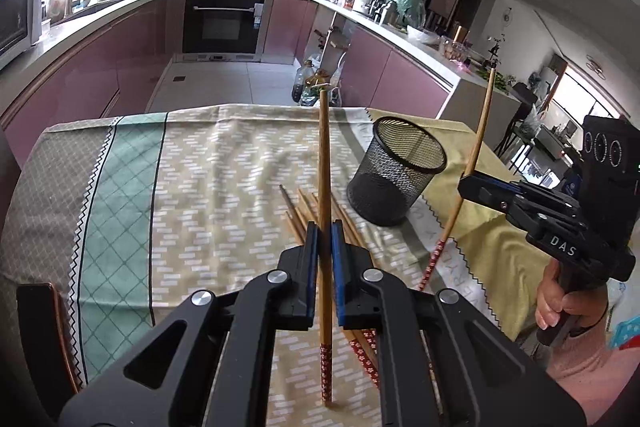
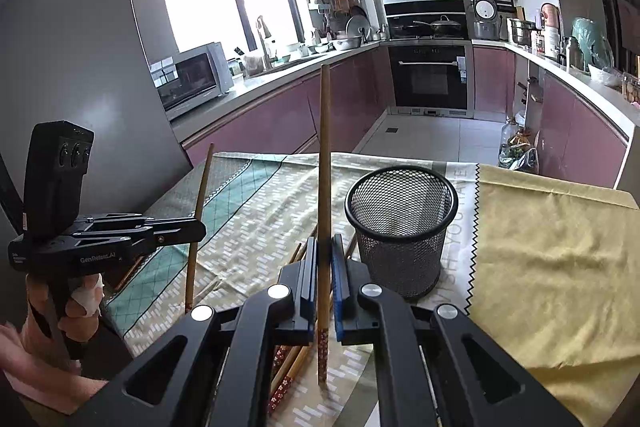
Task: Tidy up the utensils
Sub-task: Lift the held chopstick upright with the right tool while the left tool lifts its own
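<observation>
My left gripper (image 1: 324, 227) is shut on a wooden chopstick (image 1: 324, 155) with a red patterned end, held nearly upright above the table. My right gripper (image 2: 324, 241) is shut on a second chopstick (image 2: 325, 155) of the same kind, also upright. Each gripper shows in the other's view: the right gripper (image 1: 464, 181) with its chopstick (image 1: 480, 131) at the right, the left gripper (image 2: 200, 225) with its chopstick (image 2: 202, 183) at the left. Several more chopsticks (image 1: 302, 211) lie on the cloth below. A black mesh cup (image 1: 394, 171) (image 2: 402, 227) stands upright just right of them.
The table carries a patterned cloth (image 1: 192, 179) with a yellow cloth (image 2: 552, 267) on its right part. A dark chair back (image 1: 40, 331) stands at the left table edge. Beyond the far edge lie the kitchen floor, pink cabinets and an oven (image 1: 224, 23).
</observation>
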Motion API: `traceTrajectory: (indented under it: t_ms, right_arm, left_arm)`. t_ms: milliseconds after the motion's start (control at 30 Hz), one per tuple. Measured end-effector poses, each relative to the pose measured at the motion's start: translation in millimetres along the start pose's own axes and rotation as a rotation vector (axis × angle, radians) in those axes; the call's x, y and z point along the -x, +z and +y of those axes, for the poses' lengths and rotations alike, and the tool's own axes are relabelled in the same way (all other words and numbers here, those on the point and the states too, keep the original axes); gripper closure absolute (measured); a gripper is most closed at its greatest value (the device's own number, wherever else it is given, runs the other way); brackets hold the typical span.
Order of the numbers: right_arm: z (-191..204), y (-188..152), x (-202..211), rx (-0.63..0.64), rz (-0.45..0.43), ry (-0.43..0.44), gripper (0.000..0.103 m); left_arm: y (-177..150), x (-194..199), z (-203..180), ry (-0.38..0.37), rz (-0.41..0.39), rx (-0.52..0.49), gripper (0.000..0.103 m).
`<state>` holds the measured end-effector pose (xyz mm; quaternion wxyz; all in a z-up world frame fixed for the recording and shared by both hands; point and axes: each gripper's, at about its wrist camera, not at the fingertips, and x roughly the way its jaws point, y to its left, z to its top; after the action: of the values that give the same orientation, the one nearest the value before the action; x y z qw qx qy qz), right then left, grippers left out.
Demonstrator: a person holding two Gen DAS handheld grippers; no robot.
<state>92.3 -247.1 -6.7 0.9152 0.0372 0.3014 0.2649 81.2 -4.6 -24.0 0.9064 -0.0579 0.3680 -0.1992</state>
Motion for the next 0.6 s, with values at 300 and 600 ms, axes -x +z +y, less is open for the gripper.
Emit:
traceTrajectory:
  t_ms: [300, 600]
  right_arm:
    - [-11.3, 22.6, 14.1, 0.017, -0.077, -0.007, 0.097]
    - [-22.0, 51.6, 28.0, 0.04, -0.146, -0.016, 0.097]
  left_arm:
    - [27.9, 25.5, -13.2, -0.076, -0.074, -0.008, 0.096]
    - [76.9, 38.0, -39.2, -0.13, -0.183, -0.045, 0.096]
